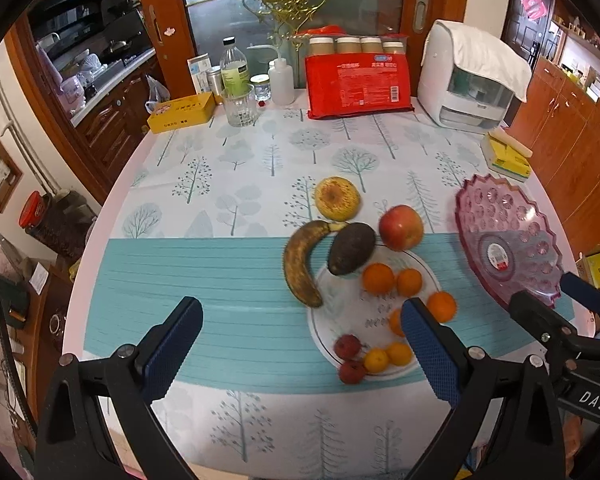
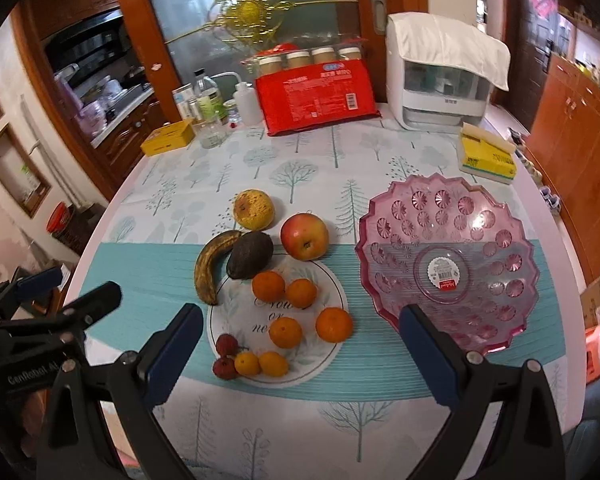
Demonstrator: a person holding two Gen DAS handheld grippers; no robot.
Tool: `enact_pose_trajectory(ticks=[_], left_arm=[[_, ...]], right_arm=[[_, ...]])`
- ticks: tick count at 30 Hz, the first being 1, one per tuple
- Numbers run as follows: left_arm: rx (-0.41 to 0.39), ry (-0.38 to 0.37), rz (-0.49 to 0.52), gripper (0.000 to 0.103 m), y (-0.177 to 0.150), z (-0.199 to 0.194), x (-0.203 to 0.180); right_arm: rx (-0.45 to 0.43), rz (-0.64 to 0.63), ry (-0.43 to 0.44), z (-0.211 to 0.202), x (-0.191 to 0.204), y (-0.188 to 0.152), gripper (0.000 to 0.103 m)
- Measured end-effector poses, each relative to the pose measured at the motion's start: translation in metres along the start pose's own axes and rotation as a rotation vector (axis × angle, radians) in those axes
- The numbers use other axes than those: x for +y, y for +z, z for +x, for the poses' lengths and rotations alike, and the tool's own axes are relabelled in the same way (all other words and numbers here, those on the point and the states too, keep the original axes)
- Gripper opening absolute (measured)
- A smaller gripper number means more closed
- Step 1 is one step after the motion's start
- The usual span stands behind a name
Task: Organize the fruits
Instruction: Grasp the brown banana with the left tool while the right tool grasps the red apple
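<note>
Looking along the left wrist view, the left gripper (image 1: 302,338) hangs above the table (image 1: 236,168), its blue textured pads spread wide apart and holding nothing. A smooth cloth printed with trees and a ribbed teal band covers the tabletop. On it lies a flat round white plate (image 1: 332,300) carrying four small oranges (image 1: 378,279), two smaller yellow-orange fruits (image 1: 387,357) and two bumpy red lychees (image 1: 347,347). A browned, curved banana (image 1: 300,264) and a dark matte avocado (image 1: 351,249) rest partly on the plate's far rim. A glossy red apple (image 1: 401,227) sits just beyond the rim, and a rough yellow pear (image 1: 337,198) lies farther back. To the right stands a pink, scallop-edged plastic dish (image 1: 508,240).

Turning to the right wrist view, the right gripper (image 2: 302,338) is likewise parted and empty, above the near table edge. The pink dish (image 2: 448,260) sits right of the plate (image 2: 332,292), translucent, embossed with round flower dimples and bearing a sticker at its centre; no fruit lies in it. At the rear stand a red packet (image 2: 316,96) and a white appliance (image 2: 436,76) draped with a cloth.
</note>
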State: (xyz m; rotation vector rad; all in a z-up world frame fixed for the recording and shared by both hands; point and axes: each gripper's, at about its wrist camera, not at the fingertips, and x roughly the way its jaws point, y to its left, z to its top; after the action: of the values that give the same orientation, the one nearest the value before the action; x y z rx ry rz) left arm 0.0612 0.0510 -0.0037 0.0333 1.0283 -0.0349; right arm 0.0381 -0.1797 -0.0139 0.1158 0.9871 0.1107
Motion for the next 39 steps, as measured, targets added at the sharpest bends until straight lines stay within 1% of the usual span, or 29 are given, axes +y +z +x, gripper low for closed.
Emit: enact_pose_trajectory(ticks=[3, 7, 12, 15, 17, 18, 19, 20, 22, 24, 27, 30, 33, 39], left_arm=[[0.019, -0.003, 0.016, 0.099, 0.012, 0.018, 0.016], [0.058, -0.014, 0.041, 0.099, 0.026, 0.054, 0.035], [0.093, -0.041, 0.064, 0.099, 0.045, 0.112, 0.049], [0.138, -0.065, 0.068, 0.099, 0.052, 0.156, 0.051], [0.173, -0.071, 0.067, 0.095, 0.052, 0.179, 0.049], [0.188, -0.081, 0.066, 0.09, 0.051, 0.189, 0.047], [0.207, -0.091, 0.065, 0.089, 0.051, 0.2, 0.046], [0.227, -0.102, 0.06, 0.087, 0.05, 0.21, 0.044], [0.25, -0.121, 0.054, 0.086, 0.048, 0.224, 0.041], [0.26, -0.128, 0.054, 0.083, 0.048, 0.233, 0.04], [0.273, -0.137, 0.068, 0.08, 0.047, 0.245, 0.033], [0.288, -0.132, 0.084, 0.071, 0.046, 0.254, 0.028], [0.309, -0.135, 0.092, 0.065, 0.043, 0.26, 0.026], [0.326, -0.152, 0.101, 0.054, 0.044, 0.269, 0.021]], right_arm=[[0.017, 0.048, -0.012, 0.016, 0.003, 0.006, 0.099], [0.057, 0.093, -0.019, 0.041, 0.005, 0.008, 0.099], [0.073, 0.12, -0.054, 0.071, 0.01, 0.015, 0.099], [0.061, 0.139, -0.074, 0.093, 0.012, 0.026, 0.098], [0.063, 0.166, -0.063, 0.111, 0.011, 0.032, 0.094], [0.069, 0.186, -0.06, 0.119, 0.01, 0.034, 0.089], [0.076, 0.208, -0.05, 0.127, 0.009, 0.036, 0.086], [0.086, 0.241, -0.02, 0.137, 0.008, 0.039, 0.085], [0.113, 0.296, 0.009, 0.155, 0.005, 0.043, 0.084], [0.124, 0.331, 0.018, 0.169, 0.005, 0.047, 0.084], [0.148, 0.379, -0.01, 0.186, 0.001, 0.05, 0.084], [0.168, 0.429, -0.036, 0.198, -0.006, 0.051, 0.084], [0.187, 0.49, -0.053, 0.21, -0.016, 0.053, 0.084], [0.22, 0.511, -0.099, 0.234, -0.022, 0.061, 0.084]])
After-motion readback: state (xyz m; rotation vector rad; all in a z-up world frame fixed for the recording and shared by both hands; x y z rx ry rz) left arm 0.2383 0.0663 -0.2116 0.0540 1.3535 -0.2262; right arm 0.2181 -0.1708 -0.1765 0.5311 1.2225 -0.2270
